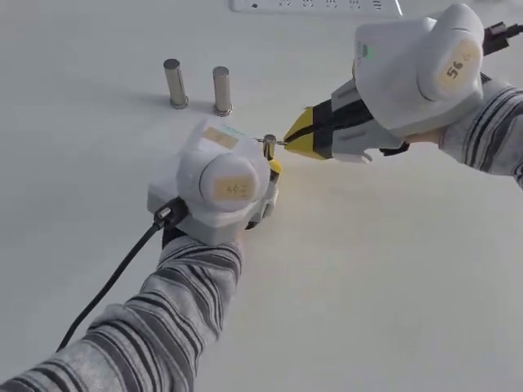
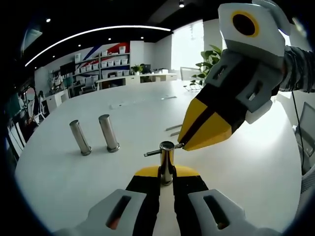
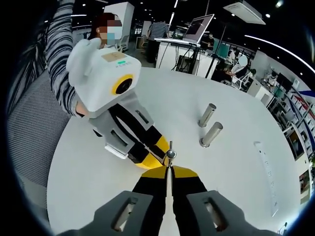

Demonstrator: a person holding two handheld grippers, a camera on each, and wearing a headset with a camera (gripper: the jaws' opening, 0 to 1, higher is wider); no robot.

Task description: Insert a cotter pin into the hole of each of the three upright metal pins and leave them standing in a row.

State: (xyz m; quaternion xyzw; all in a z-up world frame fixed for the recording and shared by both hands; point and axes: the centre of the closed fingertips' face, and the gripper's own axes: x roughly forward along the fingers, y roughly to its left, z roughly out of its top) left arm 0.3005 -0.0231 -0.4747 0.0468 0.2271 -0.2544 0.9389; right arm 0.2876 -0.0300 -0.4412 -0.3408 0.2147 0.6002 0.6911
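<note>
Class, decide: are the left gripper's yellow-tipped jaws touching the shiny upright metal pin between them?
Touching. In the left gripper view the left gripper closes its yellow-tipped jaws against both sides of the shiny cylindrical metal pin, with no gap showing.

White worktable (image 1: pixel 384 310); shelving with bins (image 2: pixel 103 64); potted plant (image 2: pixel 210 58); curved ceiling light (image 2: pixel 98 31).

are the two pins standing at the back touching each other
No, in the head view one standing pin and the other standing pin are apart, with a clear gap between their bases.
</note>
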